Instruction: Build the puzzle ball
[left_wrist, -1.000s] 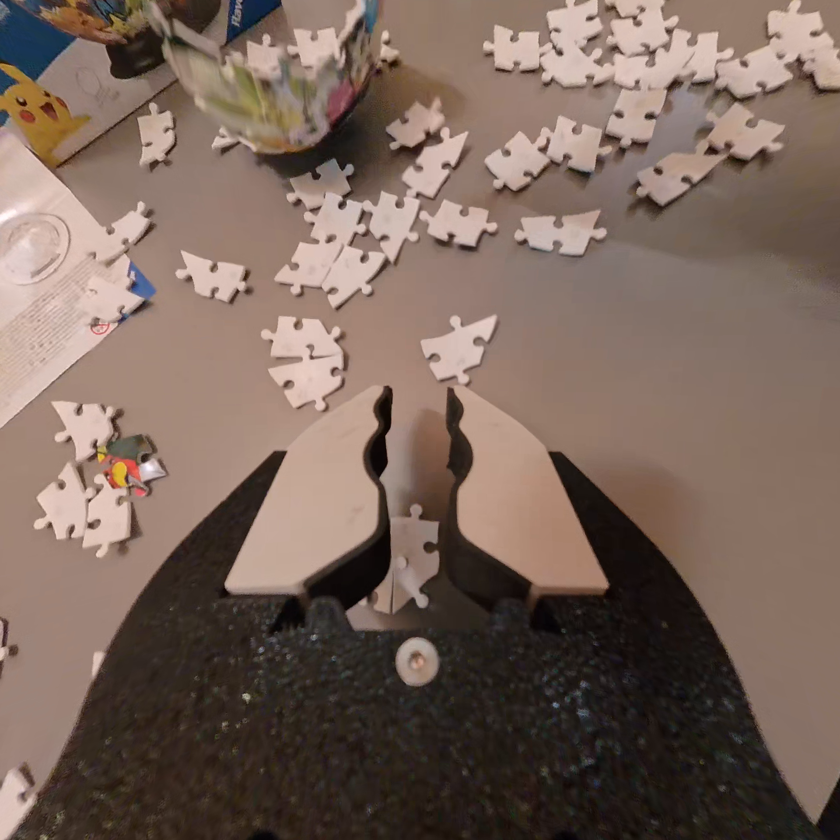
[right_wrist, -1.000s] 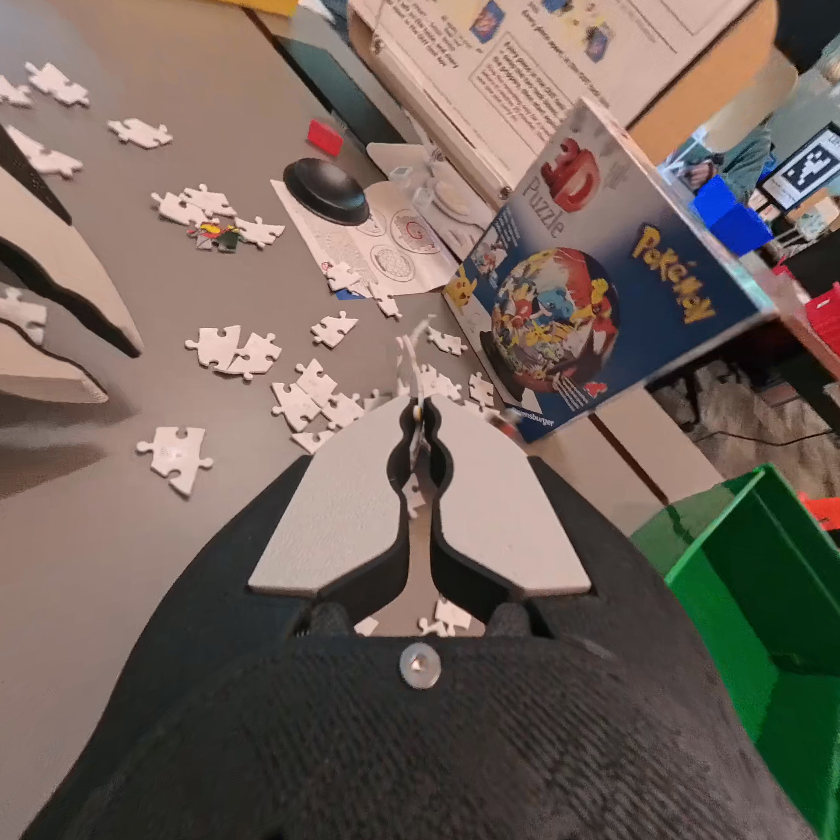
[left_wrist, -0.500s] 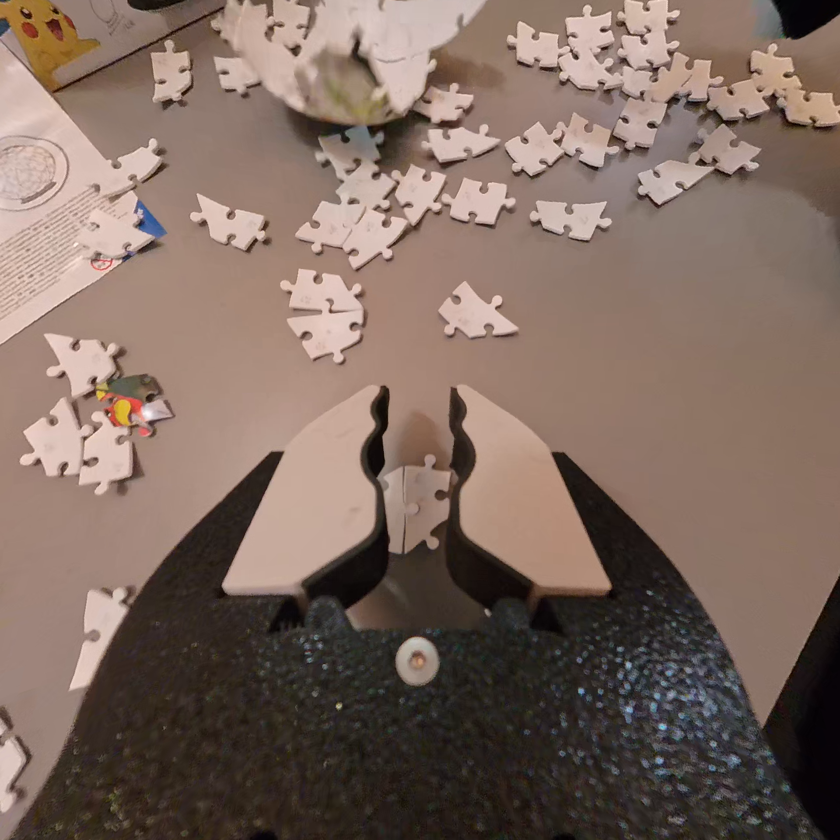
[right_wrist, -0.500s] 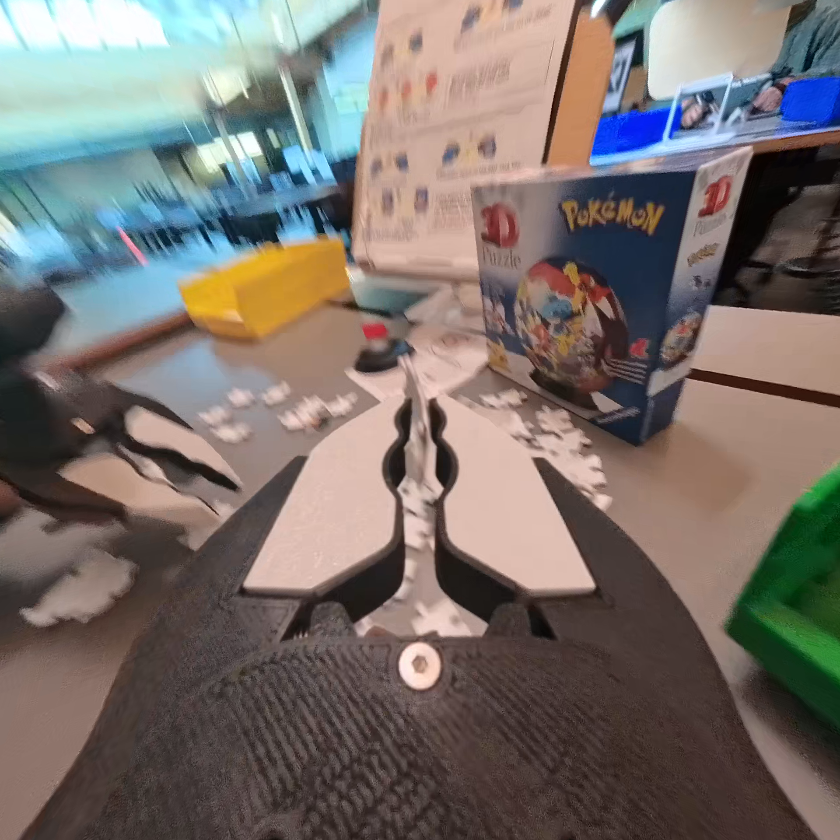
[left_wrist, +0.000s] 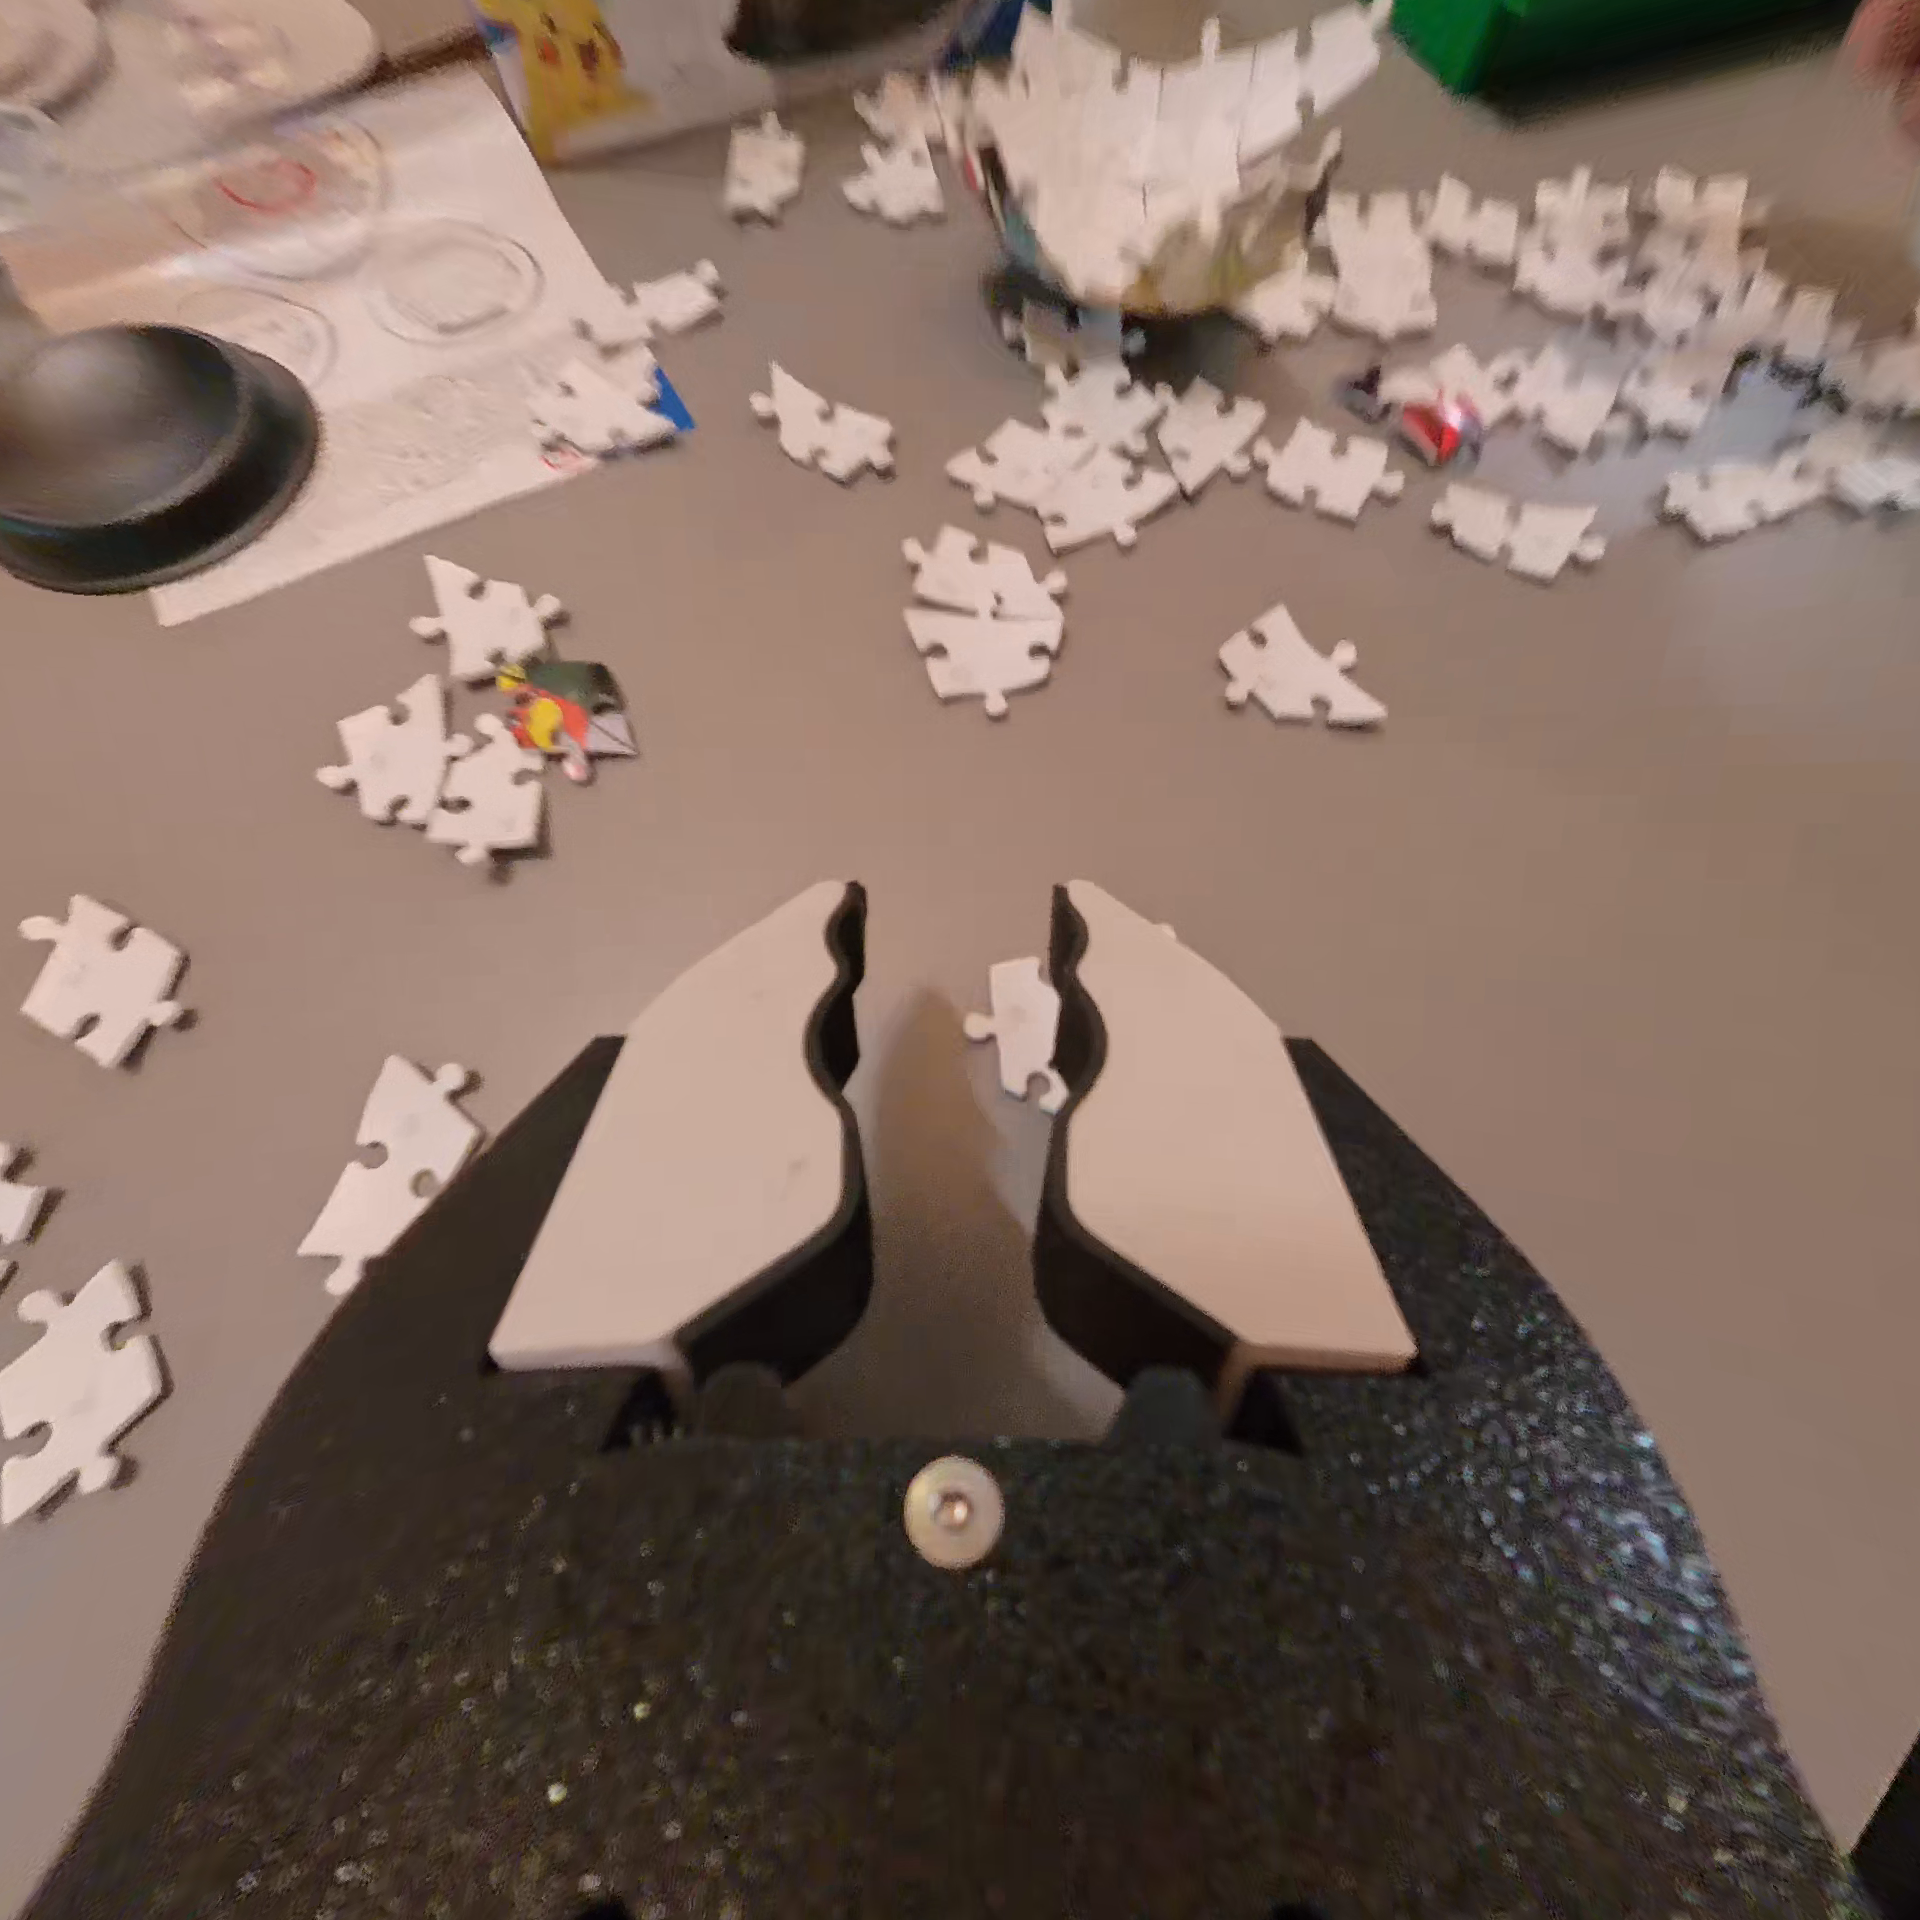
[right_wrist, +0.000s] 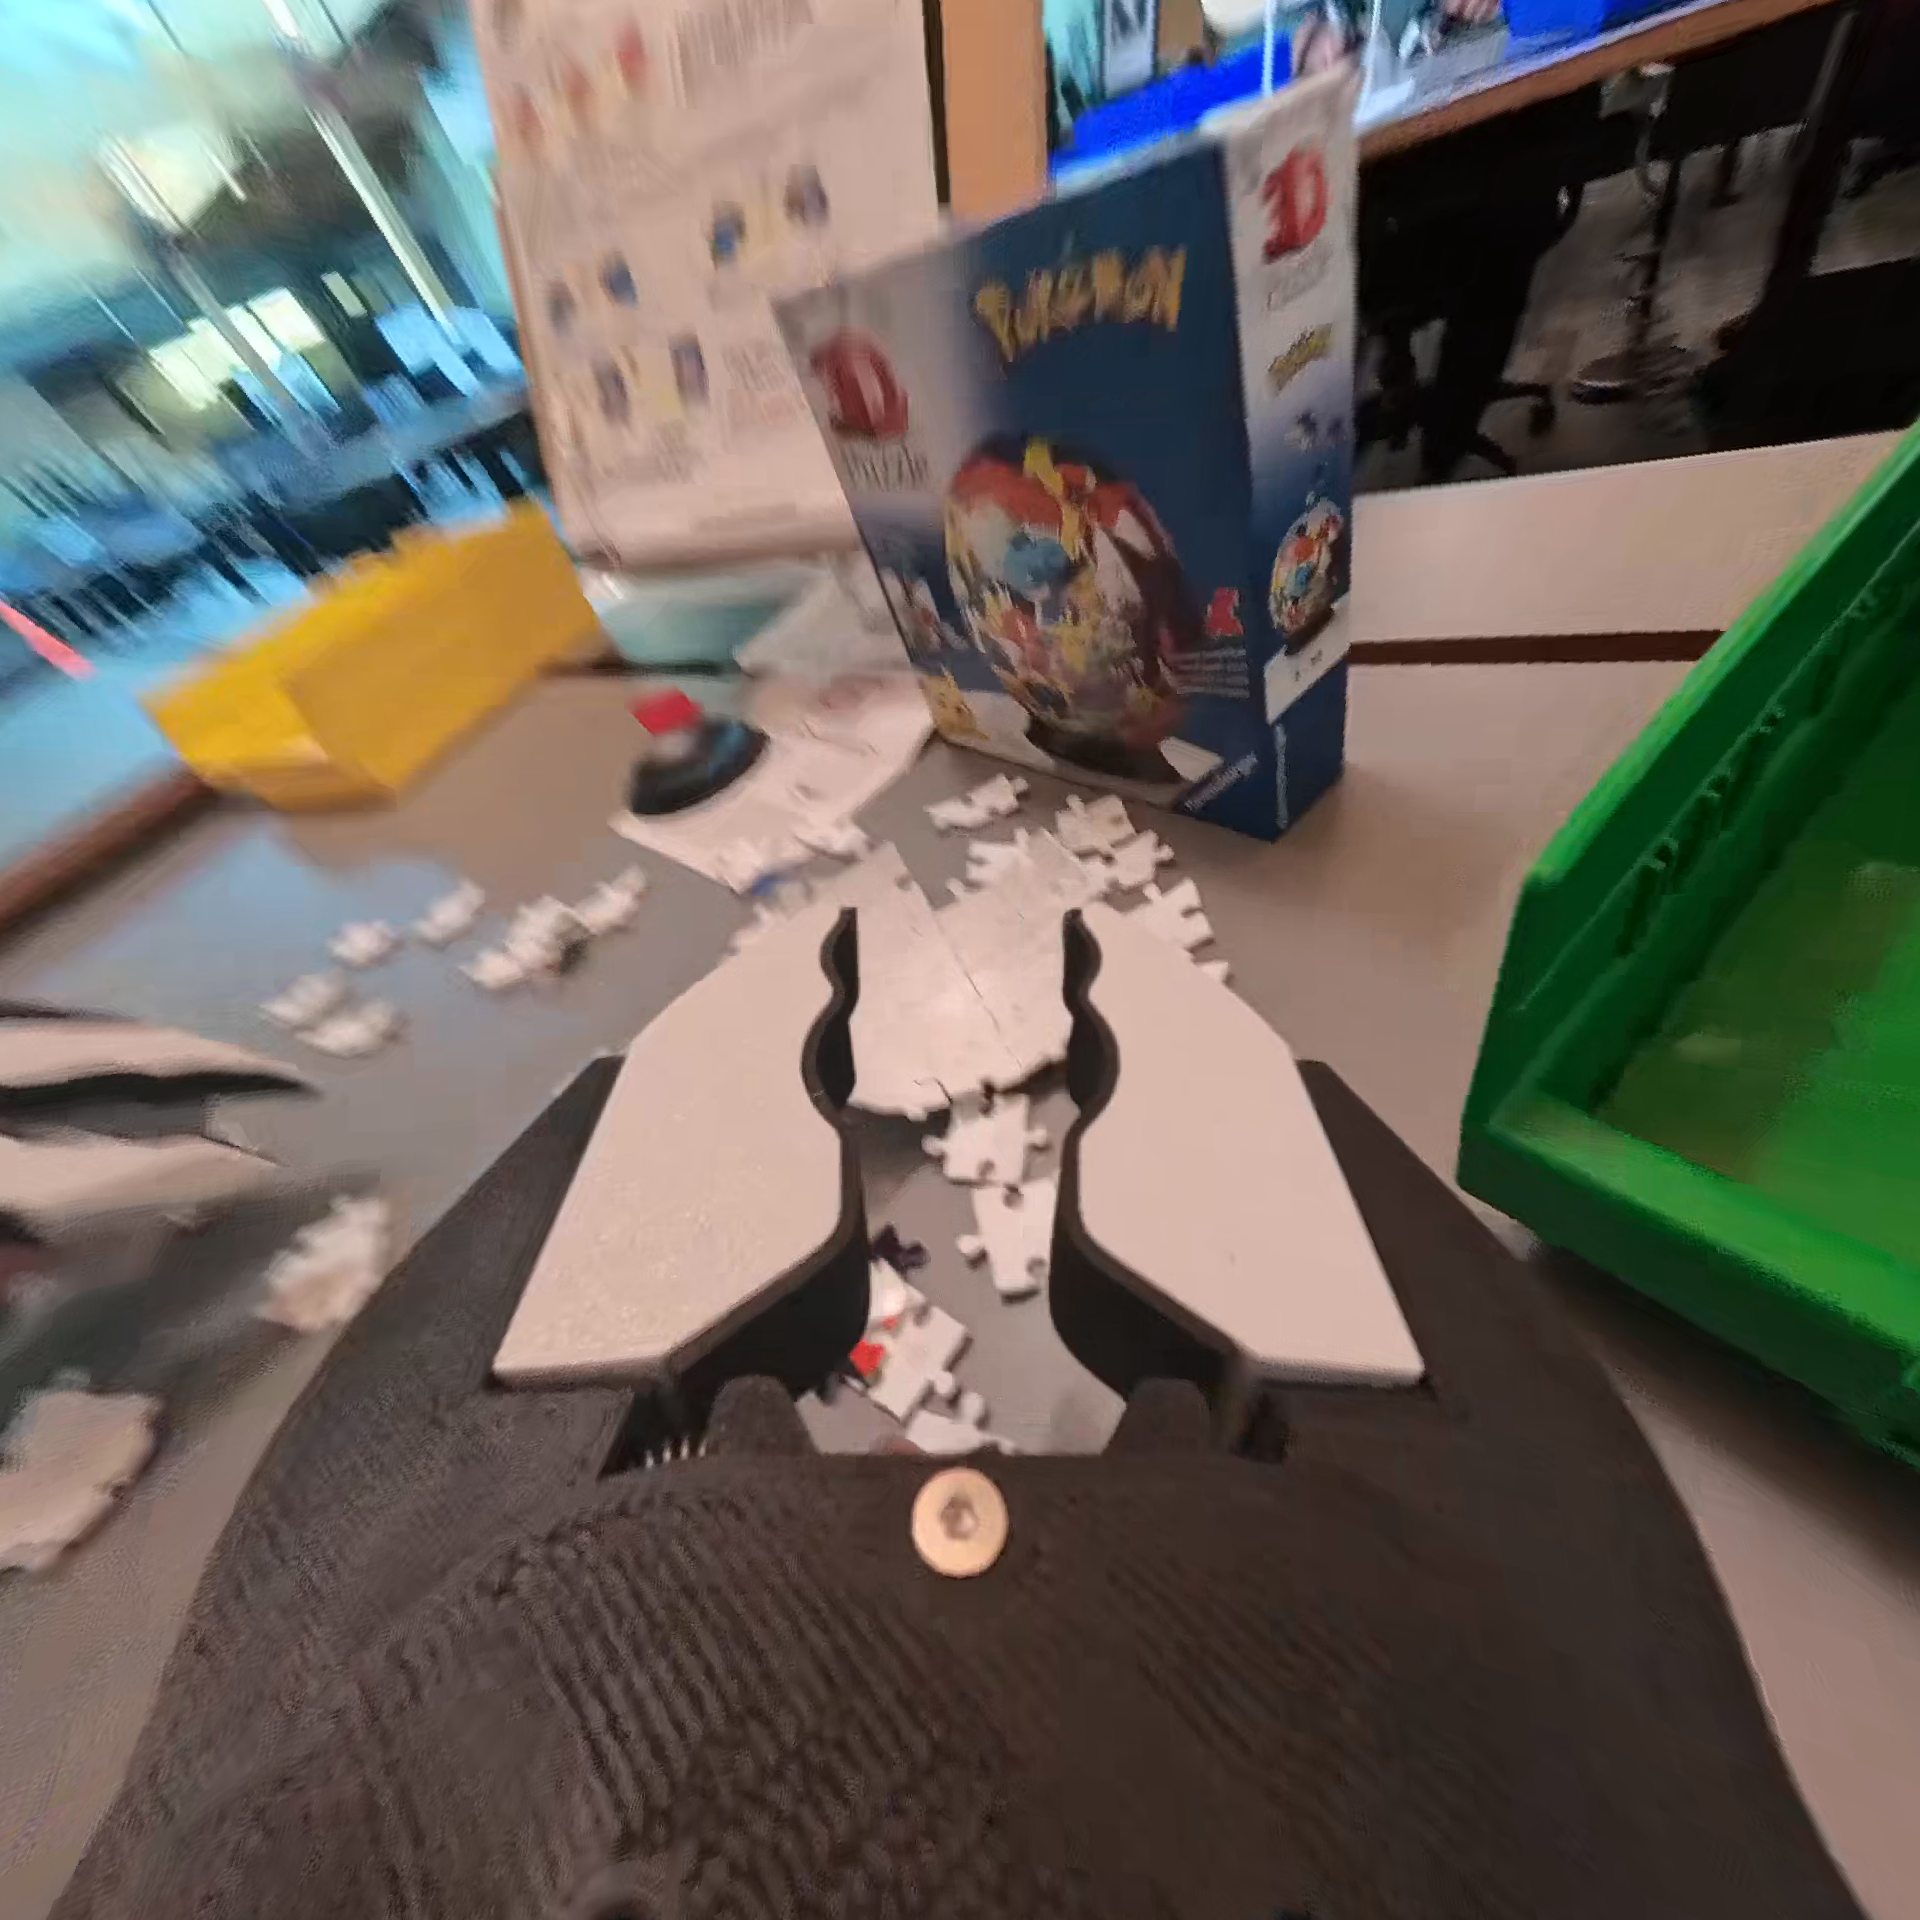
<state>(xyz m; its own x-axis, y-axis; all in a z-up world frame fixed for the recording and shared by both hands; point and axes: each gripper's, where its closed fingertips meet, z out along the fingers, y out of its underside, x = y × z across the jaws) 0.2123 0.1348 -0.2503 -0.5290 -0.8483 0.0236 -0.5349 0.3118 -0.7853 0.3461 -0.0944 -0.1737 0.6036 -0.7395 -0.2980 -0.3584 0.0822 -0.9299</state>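
My left gripper (left_wrist: 956, 904) is open above the grey table (left_wrist: 1558, 935). A white puzzle piece (left_wrist: 1023, 1029) lies flat on the table under it, close by the right finger (left_wrist: 1195, 1143), and the pads do not press it. My right gripper (right_wrist: 961, 925) is open. The white inside of a part-built puzzle ball shell (right_wrist: 956, 997) shows between and beyond its fingertips, blurred, and I see no pad pressing it. The shell also shows in the left wrist view (left_wrist: 1153, 156), standing at the far middle. The left gripper also shows blurred at the left edge of the right wrist view (right_wrist: 104, 1101).
Several loose white pieces (left_wrist: 987, 634) and a coloured one (left_wrist: 566, 707) lie scattered. A black round stand (left_wrist: 135, 447) sits on a paper sheet (left_wrist: 416, 343). The blue puzzle box (right_wrist: 1122, 468), a green bin (right_wrist: 1714, 987) and a yellow bin (right_wrist: 384, 665) stand around. The grippers' ends are close to 30 cm from one another.
My right jaws were pinched on a thin white edge of the shell and have now opened off it. My left gripper has drawn back and its jaws stand wider; the piece beneath lies nearer the right finger.
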